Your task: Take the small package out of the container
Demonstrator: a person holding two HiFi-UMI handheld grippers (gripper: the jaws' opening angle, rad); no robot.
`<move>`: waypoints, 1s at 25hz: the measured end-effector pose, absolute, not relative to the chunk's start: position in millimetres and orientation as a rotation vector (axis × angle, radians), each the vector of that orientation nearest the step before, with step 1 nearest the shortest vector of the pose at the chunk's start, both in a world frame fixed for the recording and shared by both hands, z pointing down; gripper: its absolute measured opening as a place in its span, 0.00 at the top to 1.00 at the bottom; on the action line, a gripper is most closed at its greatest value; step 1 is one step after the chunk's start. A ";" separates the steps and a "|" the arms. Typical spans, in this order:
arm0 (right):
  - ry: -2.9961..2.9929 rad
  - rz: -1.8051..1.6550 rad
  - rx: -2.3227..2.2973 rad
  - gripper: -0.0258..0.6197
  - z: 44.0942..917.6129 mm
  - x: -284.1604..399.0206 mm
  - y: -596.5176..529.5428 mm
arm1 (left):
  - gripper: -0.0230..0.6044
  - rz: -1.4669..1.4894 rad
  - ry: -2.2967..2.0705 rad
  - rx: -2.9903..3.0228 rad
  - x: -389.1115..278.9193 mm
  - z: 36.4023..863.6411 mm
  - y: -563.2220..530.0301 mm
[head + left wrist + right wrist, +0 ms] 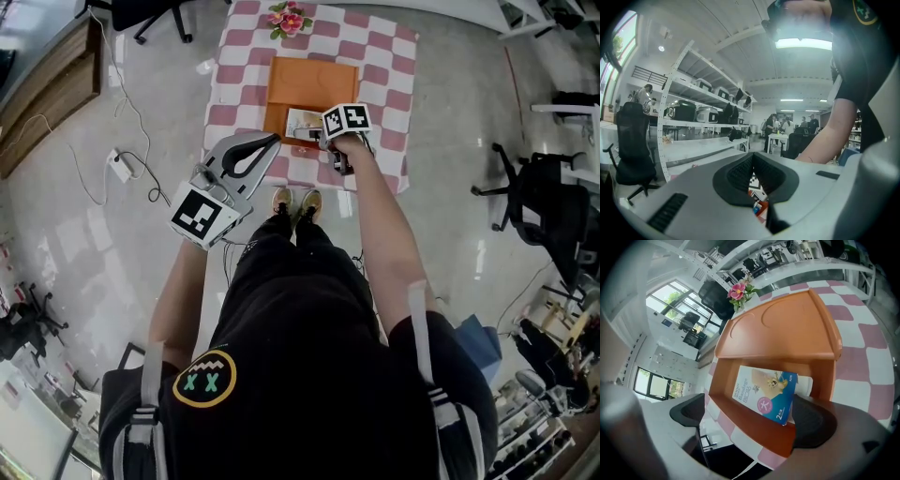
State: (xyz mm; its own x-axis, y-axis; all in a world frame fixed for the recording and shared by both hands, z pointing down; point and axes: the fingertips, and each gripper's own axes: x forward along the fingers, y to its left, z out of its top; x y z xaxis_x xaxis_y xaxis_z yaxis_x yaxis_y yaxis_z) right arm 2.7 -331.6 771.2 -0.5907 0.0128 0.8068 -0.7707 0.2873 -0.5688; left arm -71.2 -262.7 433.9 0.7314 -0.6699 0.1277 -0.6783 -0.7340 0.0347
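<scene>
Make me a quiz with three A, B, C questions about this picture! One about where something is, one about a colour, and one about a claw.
1. Where is the small package?
A. in the container
B. on the floor
C. on a chair

2. What colour is the container?
A. green
B. orange
C. black

3. The right claw is
A. open
B. shut on the package
C. shut on a flower

Answers:
1. A, its walls surround the package.
2. B, it is orange all over.
3. A, its jaws stand wide apart.
</scene>
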 end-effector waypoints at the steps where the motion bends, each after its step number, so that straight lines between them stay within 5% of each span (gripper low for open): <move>1: -1.818 1.380 0.675 0.04 773.8 1.1 -330.8 | 0.94 0.156 -1.110 2.843 -70.4 431.8 -262.6; 12: -1.792 1.585 0.624 0.05 779.9 -12.4 -336.4 | 0.94 0.193 -1.148 2.803 -82.2 437.3 -254.4; 17: -1.827 1.840 0.488 0.19 766.0 -20.5 -335.3 | 0.94 0.153 -1.145 2.772 -81.5 434.8 -256.8; 25: -1.822 1.890 0.472 0.19 765.3 -23.0 -340.3 | 0.94 0.143 -1.148 2.755 -79.5 429.2 -257.8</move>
State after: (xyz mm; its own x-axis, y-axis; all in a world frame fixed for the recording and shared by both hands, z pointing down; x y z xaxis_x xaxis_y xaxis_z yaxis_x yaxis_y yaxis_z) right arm -23.0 -340.3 765.3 -0.8307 0.0950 0.5485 -0.5516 -0.0080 -0.8341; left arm -79.5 -257.8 429.2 0.7020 -0.6968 0.1468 -0.7115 -0.6948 0.1047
